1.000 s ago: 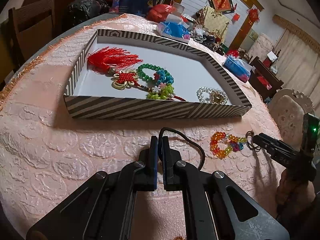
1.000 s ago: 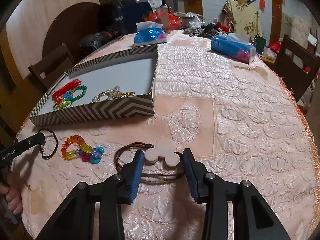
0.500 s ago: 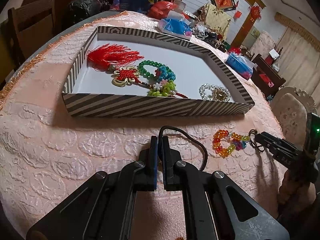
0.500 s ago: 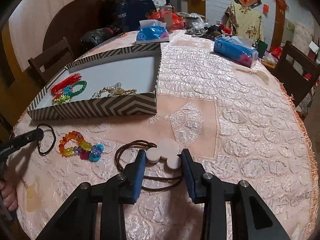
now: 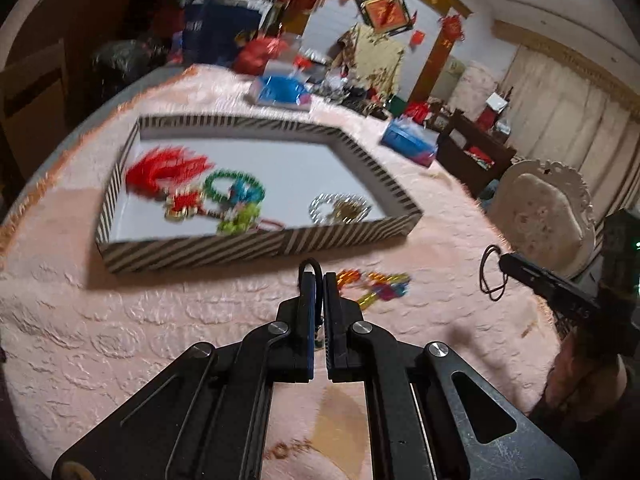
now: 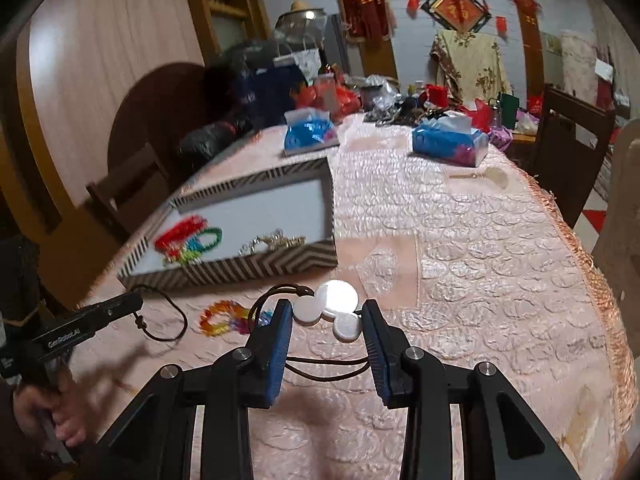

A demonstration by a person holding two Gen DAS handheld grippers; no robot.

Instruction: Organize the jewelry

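My left gripper (image 5: 319, 276) is shut on a thin black cord bracelet (image 5: 310, 266), lifted above the pink tablecloth; it also shows in the right wrist view (image 6: 138, 304) with the cord (image 6: 168, 320) hanging from its tip. My right gripper (image 6: 326, 316) is closed on a white three-disc pendant (image 6: 334, 308) with a brown cord (image 6: 324, 372), raised off the cloth; in the left wrist view its tip (image 5: 504, 262) shows a dark cord loop (image 5: 490, 278). A colourful bead bracelet (image 5: 374, 286) (image 6: 226, 318) lies in front of the striped tray (image 5: 256, 246) (image 6: 256, 266).
The tray holds a red tassel knot (image 5: 168, 172), a green bead bracelet (image 5: 234, 186) and a silver-gold chain (image 5: 340, 210). Blue tissue packs (image 6: 450, 144) (image 6: 310, 136) and clutter stand at the table's far end. Chairs (image 5: 540, 216) surround the table.
Both grippers have risen from the cloth, each lifting its piece. The right gripper has closed onto the white pendant. The views are motion-blurred.
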